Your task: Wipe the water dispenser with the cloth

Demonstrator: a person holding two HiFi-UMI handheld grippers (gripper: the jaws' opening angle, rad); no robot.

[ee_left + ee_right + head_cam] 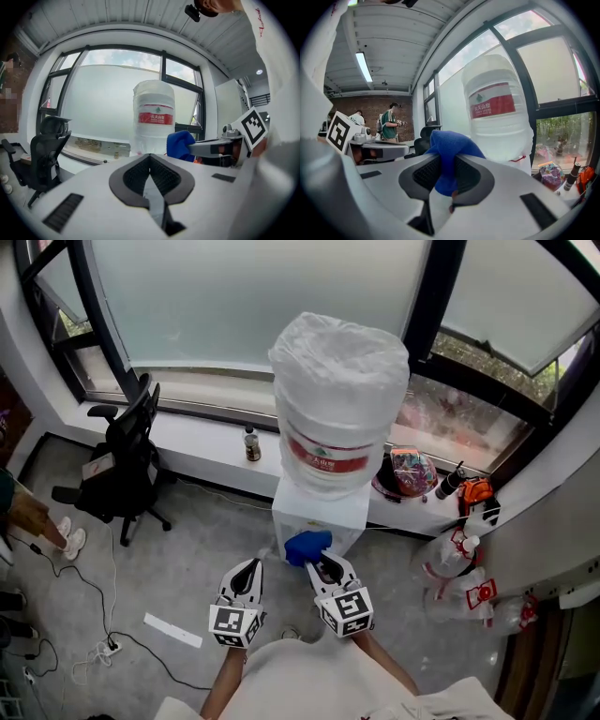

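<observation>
I am pinching the cloth (307,547) with my right gripper (324,568); rubbing the water dispenser (317,514) hard could pull it loose.

1. Red label (155,115) on the water bottle (339,381): white Chinese characters beneath a small green emblem, too small to read surely.
2. Black-and-white coded square markers (232,622) on the cubes of the left hand-held gripper (248,571) and right hand-held gripper (325,568).

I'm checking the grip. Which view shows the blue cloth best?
The right gripper view: the cloth fills its centre, pinched between the right gripper's jaws. The head view shows it small from above, near the water dispenser. The left gripper view shows it side-on.
</observation>
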